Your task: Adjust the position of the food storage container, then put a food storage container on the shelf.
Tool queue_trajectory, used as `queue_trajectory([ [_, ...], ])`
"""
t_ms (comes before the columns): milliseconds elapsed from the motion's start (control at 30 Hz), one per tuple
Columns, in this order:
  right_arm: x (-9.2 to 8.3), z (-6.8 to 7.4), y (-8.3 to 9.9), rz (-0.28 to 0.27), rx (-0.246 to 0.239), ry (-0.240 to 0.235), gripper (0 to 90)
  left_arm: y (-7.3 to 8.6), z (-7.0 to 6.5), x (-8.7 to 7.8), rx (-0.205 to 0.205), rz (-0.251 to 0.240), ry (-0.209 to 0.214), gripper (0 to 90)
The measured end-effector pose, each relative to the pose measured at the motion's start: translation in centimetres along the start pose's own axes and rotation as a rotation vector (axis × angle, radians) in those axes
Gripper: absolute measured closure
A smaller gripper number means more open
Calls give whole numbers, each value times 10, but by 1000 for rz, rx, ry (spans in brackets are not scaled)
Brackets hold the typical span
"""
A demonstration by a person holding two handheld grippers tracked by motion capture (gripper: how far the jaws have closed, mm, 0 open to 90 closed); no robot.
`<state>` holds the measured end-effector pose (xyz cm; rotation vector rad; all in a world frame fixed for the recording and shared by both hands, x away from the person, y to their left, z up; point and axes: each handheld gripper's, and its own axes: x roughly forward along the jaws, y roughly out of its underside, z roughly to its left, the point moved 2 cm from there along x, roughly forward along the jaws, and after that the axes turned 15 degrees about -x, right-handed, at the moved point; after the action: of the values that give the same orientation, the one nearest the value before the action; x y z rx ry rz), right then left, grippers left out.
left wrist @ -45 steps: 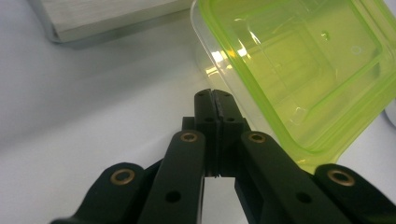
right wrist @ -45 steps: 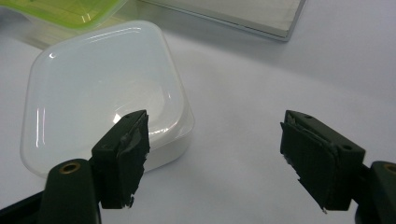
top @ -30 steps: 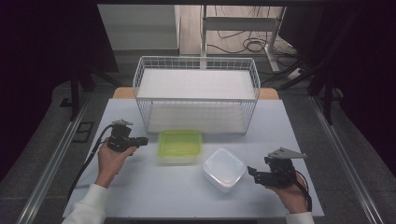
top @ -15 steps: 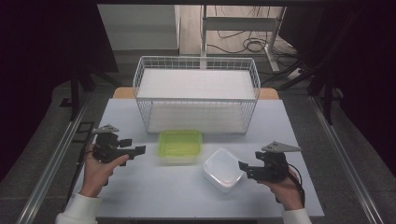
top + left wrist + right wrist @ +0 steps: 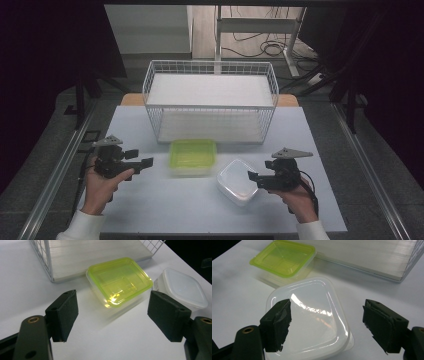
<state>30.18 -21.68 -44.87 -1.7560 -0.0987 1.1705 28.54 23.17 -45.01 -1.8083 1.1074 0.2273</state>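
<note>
Both grippers are held apart and empty, left gripper (image 5: 145,162) aimed at the green-lidded box (image 5: 193,156) mid-frame, right gripper (image 5: 253,176) at the white box (image 5: 238,181), probably lined up for pickup.

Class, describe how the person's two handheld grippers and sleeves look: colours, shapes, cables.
Both the left gripper and the right gripper are black, with two blocky rectangular jaws faced with dark pads and brass-coloured rivets at the jaw arms. Each carries a grey three-cornered plate on top and trails a black cable. The sleeves at both wrists are white.
</note>
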Motion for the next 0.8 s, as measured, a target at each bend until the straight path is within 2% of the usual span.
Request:
queue_trajectory([
  [167, 0, 1, -7, 6, -6, 3, 231, 0, -1, 3, -8, 5, -2, 235],
  [333, 7, 3, -18, 16, -18, -16, 235, -3, 0, 7, -28, 10, 0, 239],
  [467, 17, 7, -33, 19, -19, -35, 243, -6, 0, 13, -34, 15, -10, 249],
  [700, 25, 11, -57, 33, -5, -47, 253, -13, -7, 20, -28, 20, 1, 256],
  [800, 32, 10, -70, 44, 17, -56, 269, -20, -8, 25, -44, 21, 0, 262],
])
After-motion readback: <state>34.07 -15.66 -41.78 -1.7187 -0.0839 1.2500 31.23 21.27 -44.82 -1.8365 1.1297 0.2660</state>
